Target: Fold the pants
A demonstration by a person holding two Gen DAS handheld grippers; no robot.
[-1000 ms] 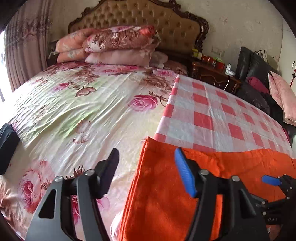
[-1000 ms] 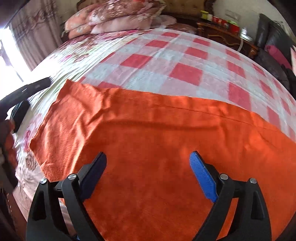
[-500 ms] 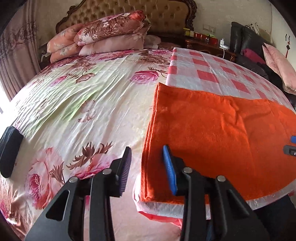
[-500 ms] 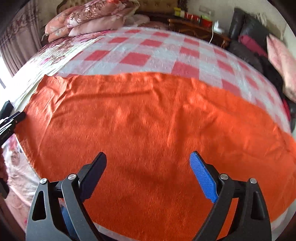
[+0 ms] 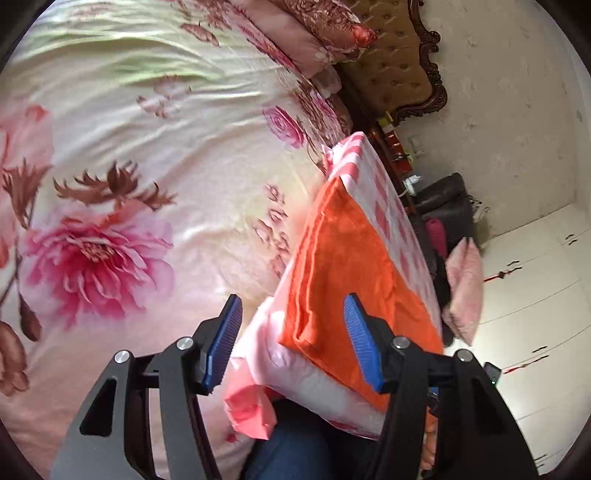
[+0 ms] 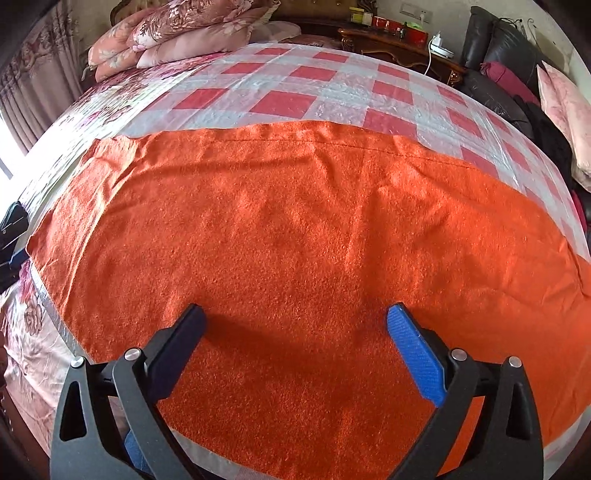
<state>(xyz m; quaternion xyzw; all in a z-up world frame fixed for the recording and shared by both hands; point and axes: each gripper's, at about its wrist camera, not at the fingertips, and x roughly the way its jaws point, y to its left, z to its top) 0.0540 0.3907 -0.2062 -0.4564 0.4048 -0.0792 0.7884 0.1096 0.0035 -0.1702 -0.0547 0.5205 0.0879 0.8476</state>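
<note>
The orange pants lie flat across the near part of the bed, on a red-and-white checked sheet that covers the bed's right portion. The garment is already doubled: in the left wrist view its left edge shows stacked layers of fabric. Light creases run across the top surface, and a stitched seam follows the far edge.

The right gripper is directed down over the near middle of the pants. Its jaws are opening and stand wide apart with nothing clamped; only the flat cloth lies beneath them, and whether the tips touch it cannot be told.

The left gripper is at the near left corner of the pants, and that view is strongly rolled. Its jaws are opening. The folded corner sits between the blue pads, but neither pad presses on it, so the tool is released.

Left of the checked sheet the floral bedspread is exposed. Pillows are stacked at the far end against a tufted headboard. A bedside cabinet with small items stands at the far right. A strip of blue denim shows at the near edge, under the left gripper.
</note>
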